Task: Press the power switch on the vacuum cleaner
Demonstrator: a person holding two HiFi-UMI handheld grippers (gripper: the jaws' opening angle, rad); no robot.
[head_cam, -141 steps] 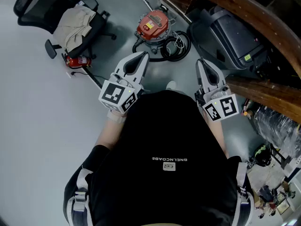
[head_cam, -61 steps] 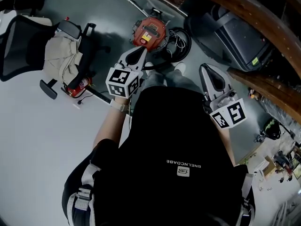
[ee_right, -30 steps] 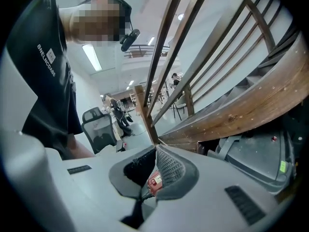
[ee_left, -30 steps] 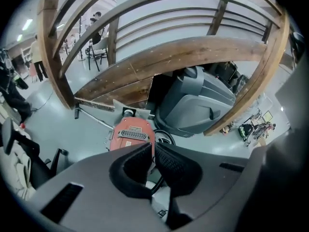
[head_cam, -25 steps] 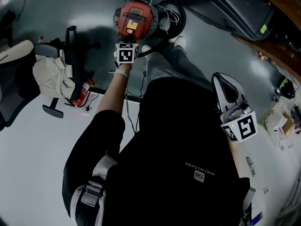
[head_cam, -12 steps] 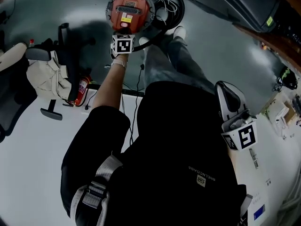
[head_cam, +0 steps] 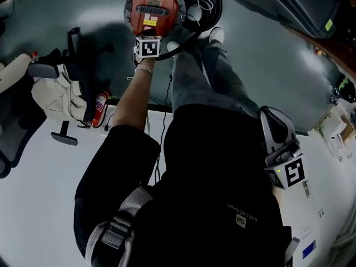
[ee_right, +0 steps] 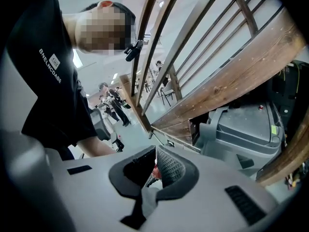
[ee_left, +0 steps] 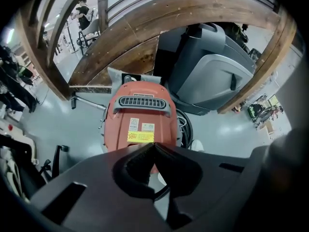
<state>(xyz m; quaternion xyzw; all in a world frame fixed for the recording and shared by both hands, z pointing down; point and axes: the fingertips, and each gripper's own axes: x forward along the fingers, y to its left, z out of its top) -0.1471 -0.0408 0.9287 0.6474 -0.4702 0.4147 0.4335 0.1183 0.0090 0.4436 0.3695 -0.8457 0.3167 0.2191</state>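
The red vacuum cleaner [head_cam: 152, 9] stands on the grey floor at the top of the head view, with a grey grille handle [ee_left: 142, 101] and a yellow label [ee_left: 140, 137] on its lid. My left gripper [head_cam: 148, 36] reaches out over its near edge. In the left gripper view its jaws [ee_left: 153, 147] are shut, and their tips cover the near part of the lid just below the label. No switch shows there. My right gripper [head_cam: 268, 114] hangs back at my right side, shut [ee_right: 154, 152] on nothing and pointing toward the wooden stairs.
A black hose coil [head_cam: 201, 4] lies right of the vacuum. A large grey machine [ee_left: 217, 76] sits behind it under a wooden stair beam [ee_left: 145, 18]. An office chair with a beige garment [head_cam: 51, 90] and a red fire extinguisher [head_cam: 99, 105] stand at left. The person's leg and white shoe [head_cam: 217, 35] are beside the hose.
The person has stepped up to the vacuum. The left arm has stretched forward until its gripper is over the red lid. The right gripper has dropped back beside the body.
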